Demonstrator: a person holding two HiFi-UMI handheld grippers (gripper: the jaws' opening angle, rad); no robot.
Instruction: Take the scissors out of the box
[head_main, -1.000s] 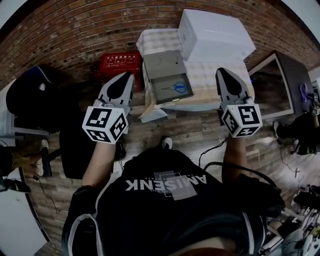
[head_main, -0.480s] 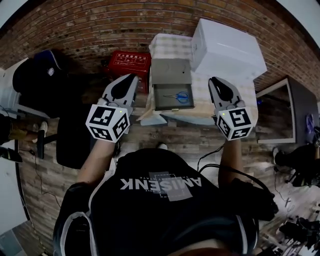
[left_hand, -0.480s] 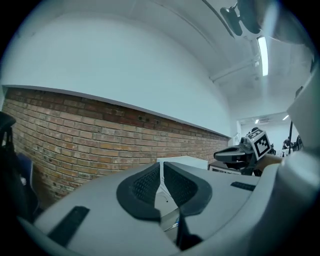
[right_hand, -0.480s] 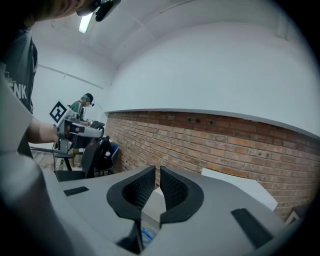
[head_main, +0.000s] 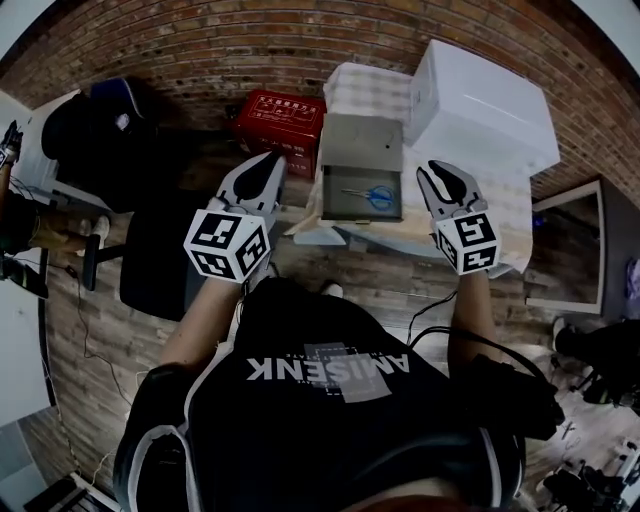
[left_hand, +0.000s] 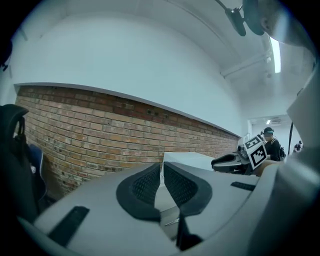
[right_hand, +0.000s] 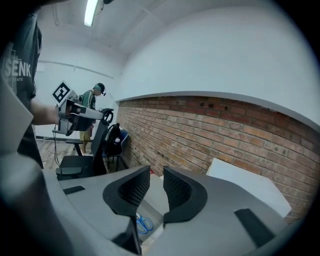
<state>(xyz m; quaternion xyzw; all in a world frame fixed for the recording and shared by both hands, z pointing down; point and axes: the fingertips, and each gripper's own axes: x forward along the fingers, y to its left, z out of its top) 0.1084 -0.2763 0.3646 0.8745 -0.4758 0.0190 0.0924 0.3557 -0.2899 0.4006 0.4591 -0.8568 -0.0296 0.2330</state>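
Two grippers are in play, one in each of the person's hands, and each carries one marker cube. The left gripper (head_main: 272, 165) hangs to the left of the table's (head_main: 360, 82) corner, over the floor, and its jaws are drawn all but together, with only a thin slit between the pads and nothing in it. The right gripper (head_main: 436, 175) hangs over the table's checked cloth just to the right of the single grey box (head_main: 361, 140). Its jaws have just been opening and now stand partly apart, with nothing held between them. In the right gripper view the open box shows past the gap. That box sits near the table's front edge with its lid tipped back. Inside lies one pair of scissors (head_main: 372, 196), flat on the bottom with the blue handles towards the right; neither gripper touches it. Just beside the grey box, behind it and to the right, stands one large white box (head_main: 482, 92). One red case (head_main: 282, 118) sits low against the brick wall, left of the table. Two dark chairs are on the left of the room: one black seat (head_main: 150, 262) close to the left gripper and another (head_main: 92, 135) nearer the wall with a dark bundle on it. One other person (right_hand: 94, 100) stands far off in the background.
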